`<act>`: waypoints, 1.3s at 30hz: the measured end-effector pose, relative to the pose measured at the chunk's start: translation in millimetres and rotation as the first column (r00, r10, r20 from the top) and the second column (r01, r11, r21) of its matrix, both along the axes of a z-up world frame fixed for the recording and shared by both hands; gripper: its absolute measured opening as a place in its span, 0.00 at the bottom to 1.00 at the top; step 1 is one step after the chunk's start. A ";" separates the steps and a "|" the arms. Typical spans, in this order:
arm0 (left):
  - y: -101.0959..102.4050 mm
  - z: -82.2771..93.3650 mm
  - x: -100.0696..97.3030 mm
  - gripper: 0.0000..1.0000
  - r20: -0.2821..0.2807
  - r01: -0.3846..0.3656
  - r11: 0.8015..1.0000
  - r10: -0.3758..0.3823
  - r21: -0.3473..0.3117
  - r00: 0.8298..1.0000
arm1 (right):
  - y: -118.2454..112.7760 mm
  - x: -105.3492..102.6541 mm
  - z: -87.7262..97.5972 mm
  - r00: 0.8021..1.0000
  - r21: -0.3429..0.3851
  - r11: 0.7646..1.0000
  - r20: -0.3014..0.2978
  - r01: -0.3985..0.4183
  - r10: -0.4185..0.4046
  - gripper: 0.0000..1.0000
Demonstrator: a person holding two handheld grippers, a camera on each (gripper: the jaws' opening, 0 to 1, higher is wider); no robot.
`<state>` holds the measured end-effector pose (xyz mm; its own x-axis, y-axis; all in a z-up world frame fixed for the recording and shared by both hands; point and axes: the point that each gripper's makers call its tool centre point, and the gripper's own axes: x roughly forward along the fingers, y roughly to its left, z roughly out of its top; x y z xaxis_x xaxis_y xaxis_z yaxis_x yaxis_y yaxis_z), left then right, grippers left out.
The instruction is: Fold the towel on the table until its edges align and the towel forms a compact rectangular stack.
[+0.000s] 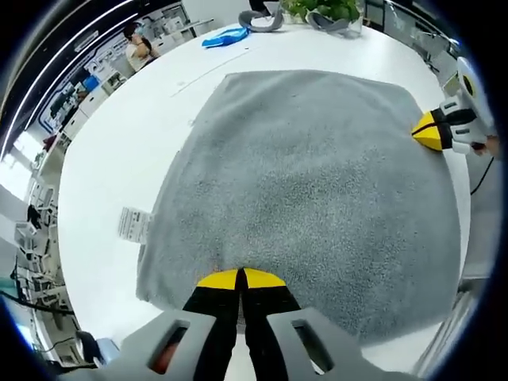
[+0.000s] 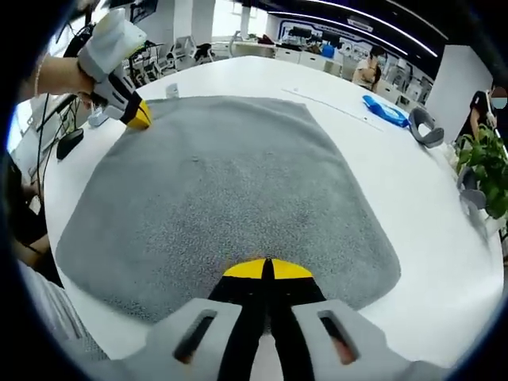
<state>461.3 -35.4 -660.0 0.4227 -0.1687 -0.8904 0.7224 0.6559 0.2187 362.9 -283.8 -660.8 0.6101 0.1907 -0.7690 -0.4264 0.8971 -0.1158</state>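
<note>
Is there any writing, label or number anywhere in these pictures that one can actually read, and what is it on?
None can be read.
Tag at the towel's edge, left gripper view: dark print, too small and blurred to read.
Wall boards in the background, left gripper view: markings too blurred to read.
Left gripper and right gripper: no lettering visible.

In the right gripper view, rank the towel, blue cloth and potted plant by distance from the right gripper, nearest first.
1. towel, directly at the right gripper, jaws closed on its near edge.
2. potted plant, right edge.
3. blue cloth, far upper right.
Plant versus cloth is close.
</note>
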 end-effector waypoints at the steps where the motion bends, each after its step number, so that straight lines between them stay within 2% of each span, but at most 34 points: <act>1: -0.5 0.0 1.2 0.01 -0.001 0.003 1.000 -0.003 0.002 1.000 | 0.4 -1.0 -0.1 1.000 0.002 1.000 -0.002 -0.001 0.001 0.00; 13: -9.7 -0.2 22.4 0.01 0.001 0.073 0.995 -0.073 0.064 0.997 | 9.9 -16.1 -0.1 0.999 0.022 0.999 -0.010 -0.033 0.033 0.00; 18: -11.9 0.4 29.3 0.01 -0.004 0.086 0.994 -0.086 0.068 0.996 | 13.1 -19.2 0.0 0.999 0.033 0.999 -0.014 -0.035 0.036 0.00; 25: -15.6 0.7 39.6 0.01 -0.017 0.082 0.996 -0.081 0.040 0.997 | 19.8 -25.1 0.3 0.998 0.047 0.998 -0.018 -0.052 0.053 0.00; 33: -21.0 0.5 51.8 0.01 -0.006 0.109 0.992 -0.109 0.062 0.994 | 32.0 -34.7 0.5 0.995 0.034 0.995 -0.021 -0.098 0.099 0.00; 39: -24.2 1.0 57.3 0.01 0.001 0.119 0.991 -0.120 0.065 0.993 | 34.3 -36.6 0.3 0.994 0.039 0.994 -0.024 -0.103 0.104 0.00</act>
<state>518.6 -59.7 -659.0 0.4077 -0.1602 -0.8989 0.7936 0.5491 0.2621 326.3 -249.4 -660.4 0.5659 0.2805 -0.7753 -0.5195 0.8515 -0.0711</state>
